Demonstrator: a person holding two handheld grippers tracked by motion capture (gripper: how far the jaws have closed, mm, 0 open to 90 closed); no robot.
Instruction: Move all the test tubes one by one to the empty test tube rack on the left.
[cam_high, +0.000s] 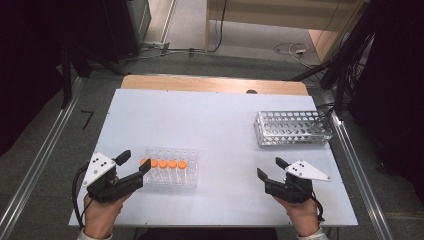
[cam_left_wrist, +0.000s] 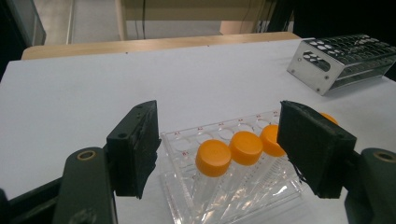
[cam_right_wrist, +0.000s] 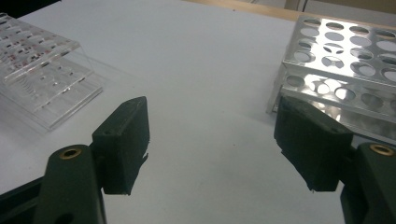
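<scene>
Left tool (cam_high: 134, 161) open beside orange-capped tubes (cam_high: 163, 163) in clear rack (cam_high: 190, 175).

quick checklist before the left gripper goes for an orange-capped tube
1. Left gripper open: ok, jaws apart, nothing pressed between them.
2. Lined up with the tubes: ok, the orange caps sit between and beyond the jaws in the left gripper view.
3. Tubes upright in the clear rack: ok, five caps in a row along one side.
4. Right gripper open and holding nothing: ok.
5. Metal rack holes free of tubes: ok.
6. Clear rack steadied against tipping: not ok, nothing holds it.
</scene>
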